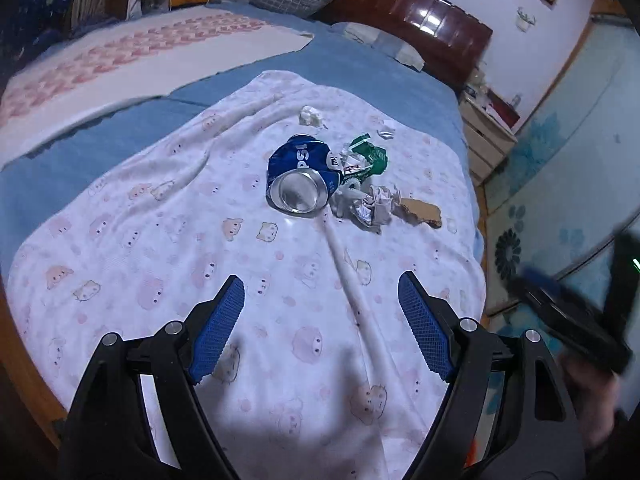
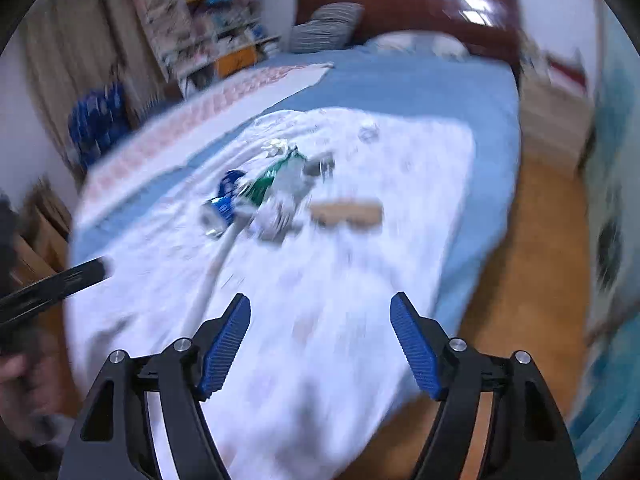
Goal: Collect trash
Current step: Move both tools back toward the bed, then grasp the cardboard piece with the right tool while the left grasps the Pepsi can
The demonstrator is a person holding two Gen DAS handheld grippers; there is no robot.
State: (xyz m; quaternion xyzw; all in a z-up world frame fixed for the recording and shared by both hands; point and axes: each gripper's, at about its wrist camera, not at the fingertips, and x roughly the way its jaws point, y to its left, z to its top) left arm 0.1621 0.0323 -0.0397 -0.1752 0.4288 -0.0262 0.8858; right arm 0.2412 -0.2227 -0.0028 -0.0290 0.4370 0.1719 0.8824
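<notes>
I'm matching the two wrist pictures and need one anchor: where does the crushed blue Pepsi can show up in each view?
Left wrist: the crushed blue Pepsi can lies just above centre on the white blanket, shiny end toward the camera, ahead of the open left gripper.
Right wrist: blurred, the can sits left of centre, beyond the open right gripper.
Shared landmark: the brown cardboard scrap, right of the can.

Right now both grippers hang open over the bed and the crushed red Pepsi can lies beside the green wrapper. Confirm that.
Not quite: the crushed Pepsi can is blue, as the left wrist view shows. The rest holds: it lies beside the green wrapper, and the left gripper and right gripper hang open over the bed.
</notes>
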